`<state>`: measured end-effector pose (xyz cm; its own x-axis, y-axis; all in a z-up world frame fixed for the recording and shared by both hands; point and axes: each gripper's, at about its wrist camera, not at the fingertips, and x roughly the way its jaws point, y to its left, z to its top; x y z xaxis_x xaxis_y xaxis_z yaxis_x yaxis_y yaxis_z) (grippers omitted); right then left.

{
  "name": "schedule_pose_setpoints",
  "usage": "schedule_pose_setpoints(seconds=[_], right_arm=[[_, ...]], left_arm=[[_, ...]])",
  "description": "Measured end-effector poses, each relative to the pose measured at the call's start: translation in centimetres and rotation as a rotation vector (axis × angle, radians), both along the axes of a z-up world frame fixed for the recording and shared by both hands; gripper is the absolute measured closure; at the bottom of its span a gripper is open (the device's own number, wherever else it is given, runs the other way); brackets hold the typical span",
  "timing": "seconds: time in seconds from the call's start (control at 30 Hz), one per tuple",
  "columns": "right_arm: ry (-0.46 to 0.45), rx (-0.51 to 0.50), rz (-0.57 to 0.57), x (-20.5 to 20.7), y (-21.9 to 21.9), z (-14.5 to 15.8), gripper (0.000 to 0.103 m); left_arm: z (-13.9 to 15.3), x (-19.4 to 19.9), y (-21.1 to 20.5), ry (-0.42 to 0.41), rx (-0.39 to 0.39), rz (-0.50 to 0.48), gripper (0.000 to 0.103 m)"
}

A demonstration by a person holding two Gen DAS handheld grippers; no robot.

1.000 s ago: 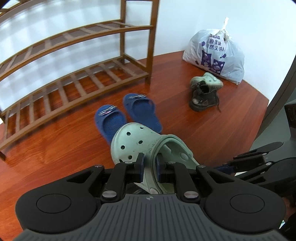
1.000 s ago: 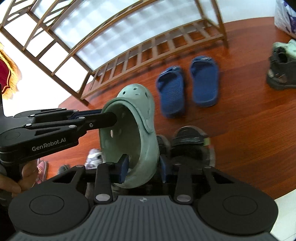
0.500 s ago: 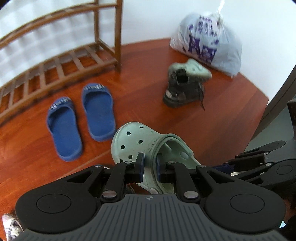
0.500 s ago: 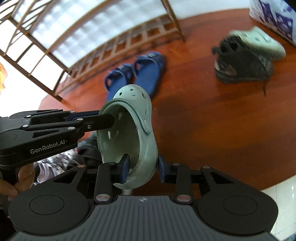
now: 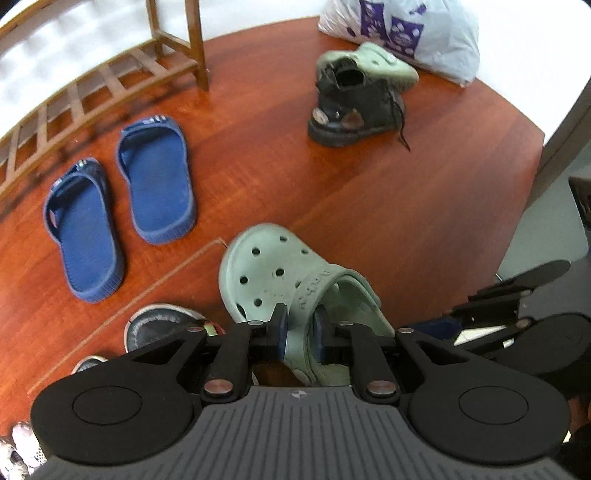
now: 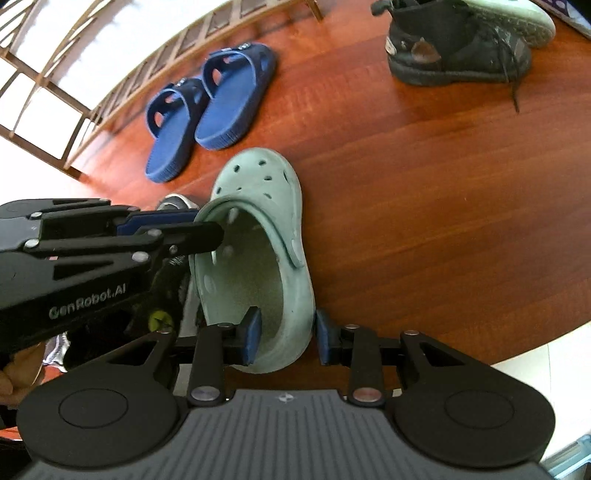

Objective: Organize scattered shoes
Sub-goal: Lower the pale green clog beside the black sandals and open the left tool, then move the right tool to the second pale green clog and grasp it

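Note:
A pale green clog (image 5: 266, 266) is held just above the wooden floor, toe pointing away, by both grippers. My left gripper (image 5: 300, 330) pinches the clog's side wall near the strap; its jaws are starting to open, though the pads still touch the wall. My right gripper (image 6: 286, 334) is shut on the heel rim of the clog (image 6: 266, 184), one pad inside and one outside. In the right wrist view the left gripper (image 6: 205, 236) reaches in from the left. The matching green clog (image 5: 384, 66) lies behind a black boot (image 5: 354, 110).
A pair of blue slippers (image 5: 155, 184) sits side by side before the wooden shoe rack (image 5: 92, 88). A white plastic bag (image 5: 406, 33) leans on the wall. A dark sneaker (image 5: 162, 321) and more shoes lie under the left gripper. A hand (image 6: 11, 373) shows at far left.
Both grippers have carried the clog down toward the floor and away from the rack, which has slid to the upper left. The boot and slippers look nearer.

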<state>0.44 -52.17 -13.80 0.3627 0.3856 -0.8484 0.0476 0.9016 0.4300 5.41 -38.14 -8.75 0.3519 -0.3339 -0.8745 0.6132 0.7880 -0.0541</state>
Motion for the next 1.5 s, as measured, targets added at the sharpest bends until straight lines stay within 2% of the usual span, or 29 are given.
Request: schedule_pose_setpoints(seconds=[0.07,0.17,0.2,0.23,0.47,0.63,0.7,0.9,1.13,1.5], right_arm=[[0.006,-0.025,0.000,-0.2,0.2,-0.2,0.064],[0.006,-0.074,0.008,-0.5,0.6,-0.2,0.057],[-0.003,-0.094,0.013,-0.7,0.7,0.2,0.055],[-0.009,-0.107,0.015,-0.9,0.8,0.6,0.054],[-0.042,-0.184,-0.044,-1.8,0.1,4.5,0.043],[-0.082,-0.231,-0.093,-1.1,-1.3,7.4,0.039],[-0.104,-0.252,-0.099,-0.4,-2.1,8.5,0.034],[-0.162,-0.290,-0.057,2.7,-5.5,10.2,0.030],[-0.202,-0.329,0.021,7.4,-11.8,11.5,0.030],[-0.260,-0.348,0.133,13.8,-19.3,11.9,0.030]], left_arm=[[-0.2,-0.3,0.3,-0.001,-0.007,-0.012,0.085],[0.1,-0.6,1.1,0.021,-0.036,-0.033,0.074],[0.2,-0.8,1.5,0.025,-0.045,-0.040,0.063],[0.5,-1.0,1.8,0.025,-0.050,-0.044,0.056],[3.0,-2.1,4.1,0.020,-0.126,-0.036,0.041],[4.3,-2.4,4.8,0.009,-0.135,-0.001,0.030],[4.7,-2.4,4.9,0.003,-0.137,0.014,0.027],[5.4,-2.3,4.7,-0.018,-0.150,0.111,0.023],[5.1,-2.7,3.2,-0.024,-0.133,0.291,0.023],[4.0,-4.6,0.5,-0.009,-0.097,0.527,0.023]])
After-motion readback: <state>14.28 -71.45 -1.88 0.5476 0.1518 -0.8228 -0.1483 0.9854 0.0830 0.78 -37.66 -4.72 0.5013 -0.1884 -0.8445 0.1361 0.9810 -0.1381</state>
